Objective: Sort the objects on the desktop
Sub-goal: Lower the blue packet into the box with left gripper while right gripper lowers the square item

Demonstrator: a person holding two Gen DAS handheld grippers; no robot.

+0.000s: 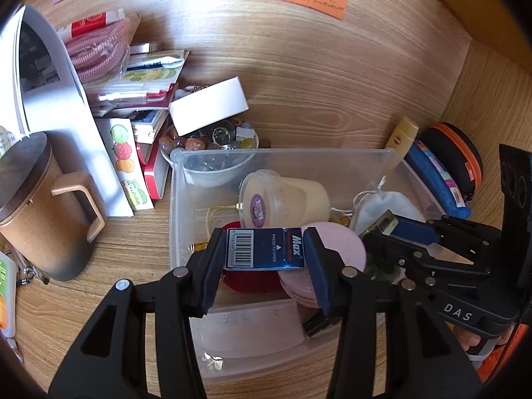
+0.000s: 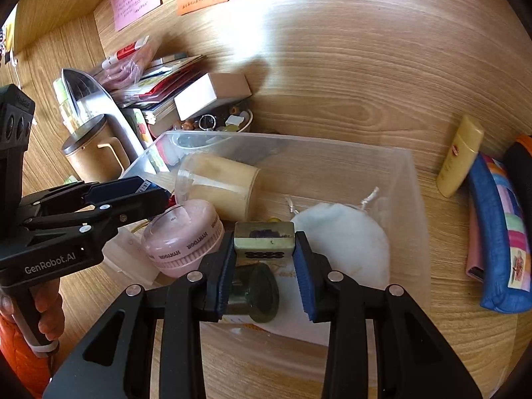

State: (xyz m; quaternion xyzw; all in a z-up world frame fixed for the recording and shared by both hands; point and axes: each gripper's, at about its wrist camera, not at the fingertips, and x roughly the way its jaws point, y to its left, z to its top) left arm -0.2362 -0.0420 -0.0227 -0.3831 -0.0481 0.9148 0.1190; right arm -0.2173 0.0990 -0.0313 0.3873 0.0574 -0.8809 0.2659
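My left gripper is shut on a small blue box marked "Max", with a barcode on it, held above the clear plastic bin. My right gripper is shut on a greenish translucent block, also over the clear plastic bin. Inside the bin lie a cream-filled plastic cup on its side, a pink round case, a white drawstring pouch, a dark green jar and something red. Each gripper shows in the other's view: the right gripper and the left gripper.
A tan lidded mug, a leaning white booklet, stacked packets and sticker sheets, a white box and a bowl of trinkets crowd the left. A yellow tube, a blue pouch and a black-orange case lie right.
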